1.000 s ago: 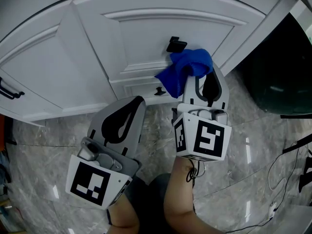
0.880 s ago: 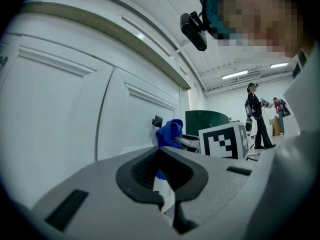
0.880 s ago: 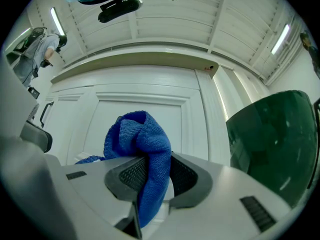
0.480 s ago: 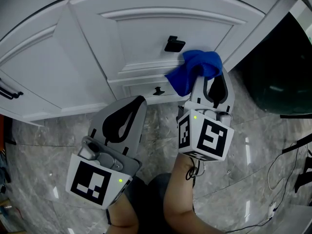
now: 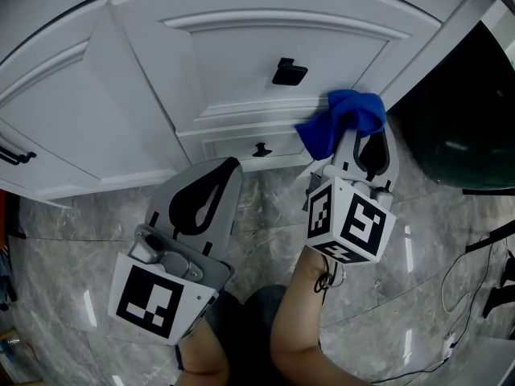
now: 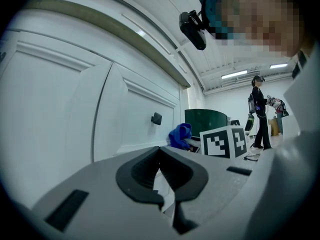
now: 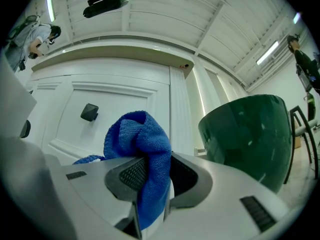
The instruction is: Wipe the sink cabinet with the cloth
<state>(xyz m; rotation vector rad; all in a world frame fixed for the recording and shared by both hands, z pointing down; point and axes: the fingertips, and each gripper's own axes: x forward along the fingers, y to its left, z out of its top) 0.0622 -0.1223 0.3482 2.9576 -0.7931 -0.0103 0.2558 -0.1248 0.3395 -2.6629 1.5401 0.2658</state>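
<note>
The left gripper [image 5: 228,166] was held low over the marble floor [image 5: 265,207], nearest the person. Its jaws were brought together with nothing between them, and it was set well apart from the cabinet. Further forward and to its right, the right gripper [image 5: 360,135] was clamped narrowly on the blue cloth [image 5: 339,117]. A fold of the cloth was pinched between the ribbed pads, and the rest was bunched in a rounded wad above and ahead of the jaws.

The wad was seen at the lower right corner of the sink cabinet [image 5: 241,55] door, just beside the flat upright strip at the door's edge. Contact with the white face was judged likely but could not be settled. The coming stroke was judged to turn on this: the cabinet face lay straight ahead of the right gripper's jaws, and most of the panel lay up and to the left of the cloth. The moulded bottom rail ran left to right, so a sideways pass by the right gripper, the nearer one, was suggested. The black knob [image 5: 289,72] would have to be skirted. A dark green bin [image 7: 245,134] stood close on the right.
</note>
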